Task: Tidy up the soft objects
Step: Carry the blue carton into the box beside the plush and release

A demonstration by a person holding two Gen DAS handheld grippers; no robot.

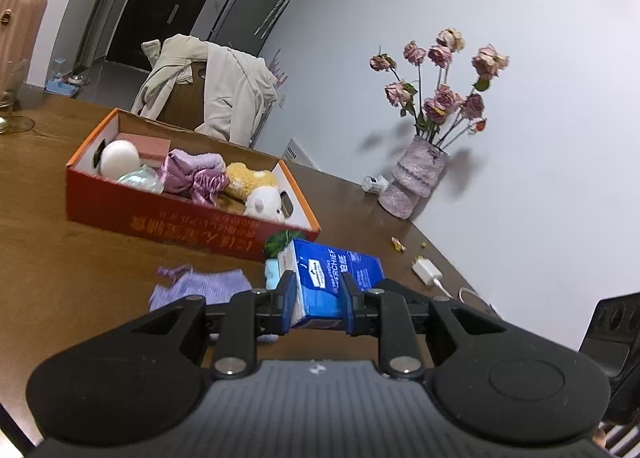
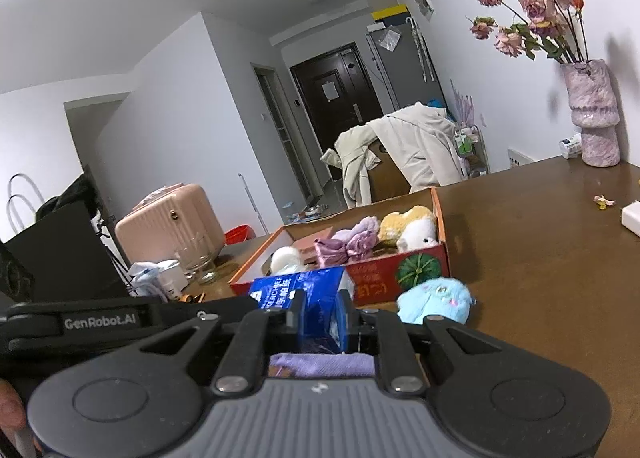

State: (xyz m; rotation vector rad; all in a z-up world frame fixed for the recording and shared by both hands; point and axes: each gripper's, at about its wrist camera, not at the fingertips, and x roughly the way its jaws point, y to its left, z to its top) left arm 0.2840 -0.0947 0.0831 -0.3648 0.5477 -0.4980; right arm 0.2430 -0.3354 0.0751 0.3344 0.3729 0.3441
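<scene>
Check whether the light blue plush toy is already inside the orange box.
No, the light blue plush toy lies on the table just outside the orange box.

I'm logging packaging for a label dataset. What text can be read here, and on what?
"GenRobot.AI": left hand-held gripper.
"ERCHIEF", partly hidden: blue tissue pack.
Orange box side: yellow Chinese characters, upside down, unreadable.
White bottle label: too small.
Notice on the door: too blurred.

A lived-in flat: front door (image 2: 338, 88); pink suitcase (image 2: 168, 220); coat-draped chair (image 1: 208, 92); vase of roses (image 1: 416, 178)

Left tongs (image 1: 316, 298), right tongs (image 2: 320, 318) clamped
</scene>
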